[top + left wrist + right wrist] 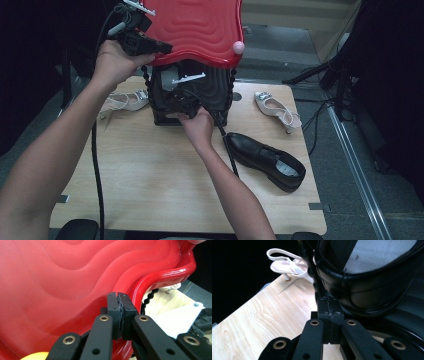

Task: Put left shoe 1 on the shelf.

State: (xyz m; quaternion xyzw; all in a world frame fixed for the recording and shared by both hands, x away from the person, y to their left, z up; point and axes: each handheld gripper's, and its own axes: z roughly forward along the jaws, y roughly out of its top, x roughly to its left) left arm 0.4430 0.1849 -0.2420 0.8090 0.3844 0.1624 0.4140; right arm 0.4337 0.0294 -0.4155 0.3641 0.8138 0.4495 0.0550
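A red lid (200,30) is lifted above a black case (190,97) at the far edge of the table (150,180). White sandals lie left (125,101) and right (277,110); a black shoe (267,160) lies nearer, right.

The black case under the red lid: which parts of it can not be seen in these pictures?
- High view: the red lid and the right hand cover the case's inside.
- Right gripper view: a black shoe blocks it.
- Left gripper view: the lid hides it.

High cam looks down on table (150,170); gripper cams close-up, sharing it.
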